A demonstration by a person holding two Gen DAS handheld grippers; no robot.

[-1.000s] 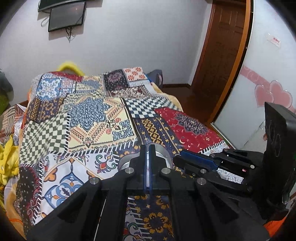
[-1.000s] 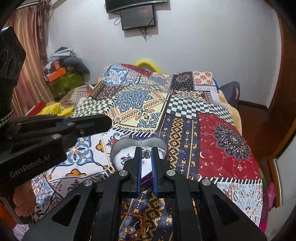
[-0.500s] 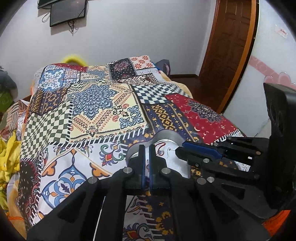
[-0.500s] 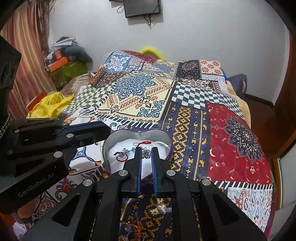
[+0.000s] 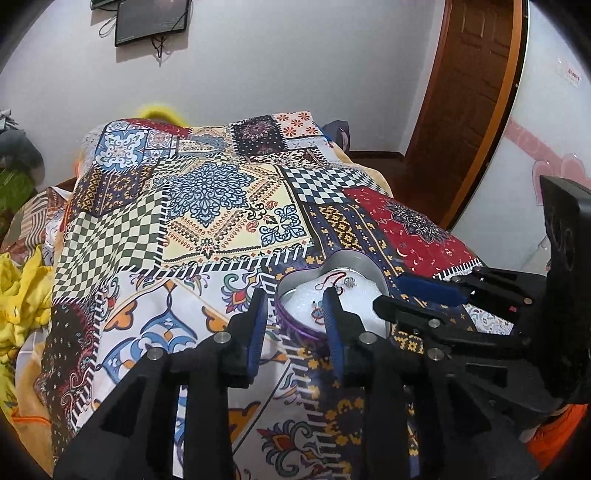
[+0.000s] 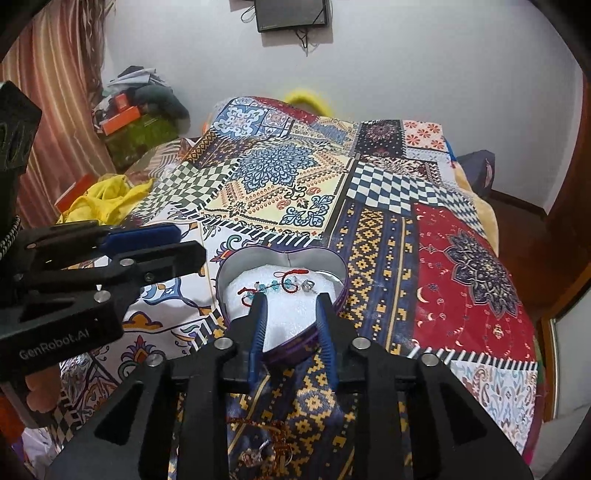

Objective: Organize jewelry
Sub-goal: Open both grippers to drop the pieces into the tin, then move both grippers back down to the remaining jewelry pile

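Observation:
A heart-shaped tin (image 6: 334,264) with white padding sits on the patchwork bedspread; it also shows in the left wrist view (image 5: 364,264). Inside lie a red-thread bracelet with blue beads (image 6: 269,286) and a small silver piece (image 6: 307,284). My right gripper (image 6: 290,306) is open and empty, its fingers over the tin's near half. My left gripper (image 5: 295,301) is open and empty at the tin's left rim. More jewelry, reddish and gold (image 6: 266,448), lies on the bedspread below the right gripper, partly hidden by it.
The bedspread (image 6: 295,177) covers a bed that drops off at the right (image 6: 532,332). Yellow cloth (image 6: 105,195) and clutter lie at the left. A wooden door (image 5: 469,99) stands at the right, a wall screen (image 5: 151,18) behind.
Both grippers have opened from shut. The silver piece that sat at the right fingertips now lies in the tin. Both have moved closer over the tin.

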